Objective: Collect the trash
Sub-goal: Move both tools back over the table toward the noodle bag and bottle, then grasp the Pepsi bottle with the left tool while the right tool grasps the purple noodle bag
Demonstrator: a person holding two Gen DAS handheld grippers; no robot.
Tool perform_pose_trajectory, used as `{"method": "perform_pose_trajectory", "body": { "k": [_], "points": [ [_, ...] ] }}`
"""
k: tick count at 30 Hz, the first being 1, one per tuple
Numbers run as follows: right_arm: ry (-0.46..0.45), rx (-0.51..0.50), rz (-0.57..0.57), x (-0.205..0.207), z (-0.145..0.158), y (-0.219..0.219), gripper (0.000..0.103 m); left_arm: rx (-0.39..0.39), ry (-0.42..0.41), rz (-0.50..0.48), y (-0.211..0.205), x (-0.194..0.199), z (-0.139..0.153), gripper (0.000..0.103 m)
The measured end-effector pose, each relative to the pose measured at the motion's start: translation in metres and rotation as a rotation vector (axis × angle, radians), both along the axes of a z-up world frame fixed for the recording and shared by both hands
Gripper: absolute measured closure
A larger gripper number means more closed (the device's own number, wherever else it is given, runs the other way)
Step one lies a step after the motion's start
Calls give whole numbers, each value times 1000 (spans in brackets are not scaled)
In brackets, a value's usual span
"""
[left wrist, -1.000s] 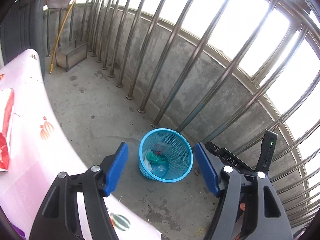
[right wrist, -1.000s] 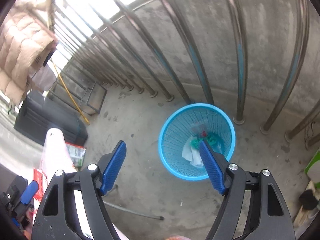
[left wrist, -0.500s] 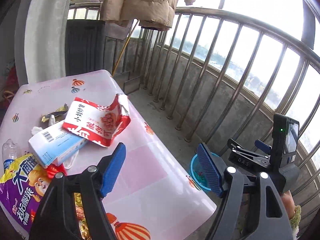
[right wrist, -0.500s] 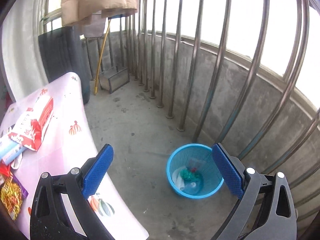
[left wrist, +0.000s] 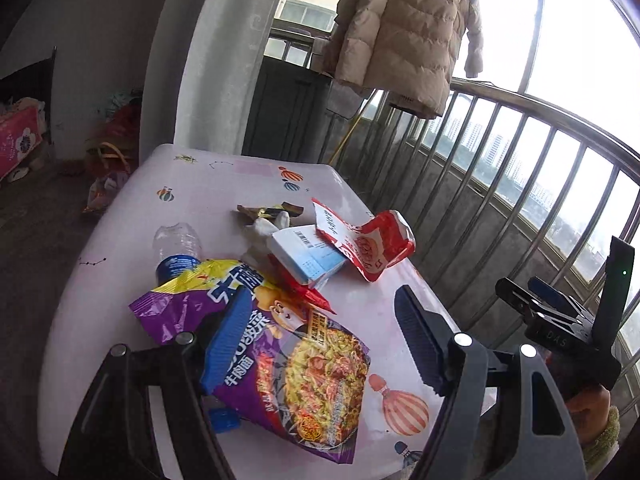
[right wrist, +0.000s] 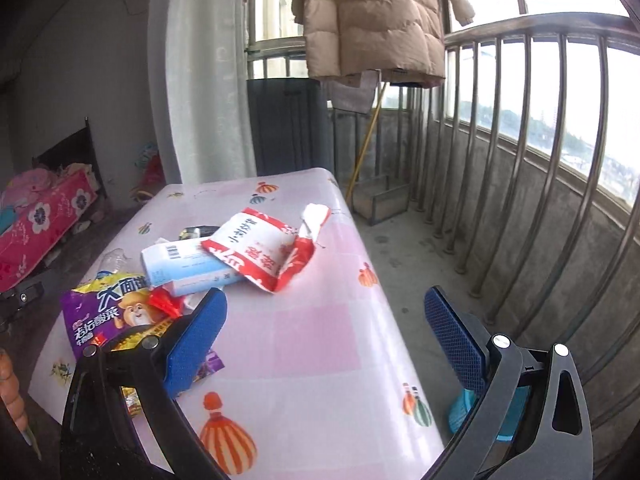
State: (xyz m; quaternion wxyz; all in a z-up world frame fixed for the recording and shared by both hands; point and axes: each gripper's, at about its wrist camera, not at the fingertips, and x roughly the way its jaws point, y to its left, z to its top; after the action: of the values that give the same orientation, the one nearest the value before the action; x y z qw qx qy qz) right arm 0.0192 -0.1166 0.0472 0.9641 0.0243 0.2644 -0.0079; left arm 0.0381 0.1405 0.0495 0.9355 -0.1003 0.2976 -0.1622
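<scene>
Trash lies on a pink table [left wrist: 224,196] [right wrist: 320,332]: a purple noodle bag [left wrist: 304,376] [right wrist: 104,316], a red and white wrapper [left wrist: 372,248] [right wrist: 268,252], a pale blue box [left wrist: 308,256] [right wrist: 188,264], a clear crushed bottle [left wrist: 176,244] and small dark scraps [left wrist: 268,211]. My left gripper [left wrist: 320,348] hangs open over the noodle bag, nothing between its pads. My right gripper [right wrist: 324,340] stands wide open over the table's near right part, empty. The blue bin [right wrist: 460,408] shows only as a sliver behind the right finger.
A steel railing [right wrist: 520,152] with a concrete kerb runs along the right. A beige down coat [left wrist: 404,28] hangs above a dark cabinet [right wrist: 288,124]. A metal box [right wrist: 380,200] and a yellow stick stand on the floor behind the table. The right gripper's body [left wrist: 560,320] shows at right.
Both views swung from the blue bin on the floor up and left to the table of trash. The right jaws spread wider. Nothing was picked up.
</scene>
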Motion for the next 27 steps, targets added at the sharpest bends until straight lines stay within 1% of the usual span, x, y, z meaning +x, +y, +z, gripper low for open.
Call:
{"method": "perform_pose_trajectory", "body": {
  "k": [1, 3, 4, 6, 8, 11, 13, 15, 20, 22, 25, 27],
  "points": [
    [3, 5, 43, 2, 0, 13, 8, 1, 1, 20, 12, -4, -2, 31],
    [20, 13, 126, 7, 0, 33, 12, 1, 11, 65, 34, -9, -7, 31],
    [30, 17, 169, 7, -1, 48, 17, -6, 21, 84, 44, -11, -9, 31],
    [58, 28, 234, 11, -4, 69, 22, -35, 37, 119, 63, -13, -14, 31],
    [98, 45, 292, 16, -7, 86, 32, -57, 43, 142, 77, -14, -16, 35],
    [150, 55, 376, 16, -12, 113, 39, -82, 53, 155, 91, -15, -21, 42],
    [158, 19, 416, 10, -15, 130, 39, -94, 71, 160, 100, -14, -26, 49],
    [169, -13, 445, 8, -19, 142, 40, -107, 90, 152, 105, -13, -32, 52],
    [222, -39, 538, 4, -30, 165, 41, -140, 141, 127, 108, -9, -46, 64],
    [235, -79, 564, 2, -36, 175, 41, -150, 155, 120, 107, -6, -50, 70],
    [243, -148, 588, -2, -45, 190, 41, -158, 177, 104, 105, 0, -56, 76],
    [246, -206, 586, -3, -51, 199, 41, -162, 188, 95, 103, 5, -59, 78]
  ]
}}
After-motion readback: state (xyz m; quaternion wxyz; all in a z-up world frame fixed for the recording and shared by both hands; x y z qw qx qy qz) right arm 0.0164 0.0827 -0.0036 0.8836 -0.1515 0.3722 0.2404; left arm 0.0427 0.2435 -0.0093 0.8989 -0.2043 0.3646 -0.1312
